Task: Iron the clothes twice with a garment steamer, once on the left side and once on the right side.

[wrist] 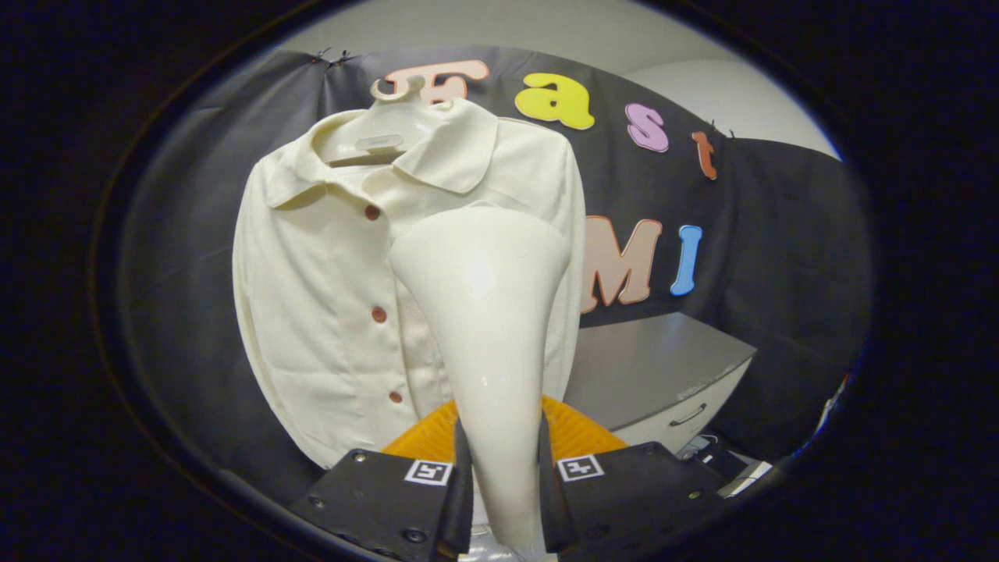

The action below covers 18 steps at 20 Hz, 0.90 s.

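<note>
Tool [499,468] was clamped on the steamer [488,312], both fingers pressing its narrow neck. Shirt [328,297] hung on a hanger [382,136] against the booth wall, just beyond the steamer head. Head sat over the shirt's placket side, right of its buttons [379,314]. Looked like a pass was in hand, which one unclear. Next move likely needs a slow vertical sweep, head kept near the fabric.

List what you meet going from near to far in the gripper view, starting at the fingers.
Fingers shut on the cream plastic garment steamer → the steamer's wide head up against the cream button-front shirt → pale plastic hanger carrying the shirt → black cloth booth wall. Off to the side stands a grey cabinet.
</note>
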Motion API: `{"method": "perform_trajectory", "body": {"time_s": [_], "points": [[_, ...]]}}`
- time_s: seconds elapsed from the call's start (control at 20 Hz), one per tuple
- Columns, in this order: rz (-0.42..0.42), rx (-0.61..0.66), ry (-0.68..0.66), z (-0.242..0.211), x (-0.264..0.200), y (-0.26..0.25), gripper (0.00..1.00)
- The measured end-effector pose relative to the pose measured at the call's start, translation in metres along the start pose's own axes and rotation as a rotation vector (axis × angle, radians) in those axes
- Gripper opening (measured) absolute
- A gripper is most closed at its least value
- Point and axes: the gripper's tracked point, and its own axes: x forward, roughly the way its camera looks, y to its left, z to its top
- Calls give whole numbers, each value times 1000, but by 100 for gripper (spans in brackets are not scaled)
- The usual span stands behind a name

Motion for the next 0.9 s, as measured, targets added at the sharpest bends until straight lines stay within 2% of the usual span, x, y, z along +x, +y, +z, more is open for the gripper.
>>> {"method": "perform_trajectory", "body": {"time_s": [0.4,0.7,0.9], "points": [[31,-10,-43,60,33,-16,35],[76,8,-47,43,43,-17,35],[44,-9,-11,17,45,-23,35]]}}
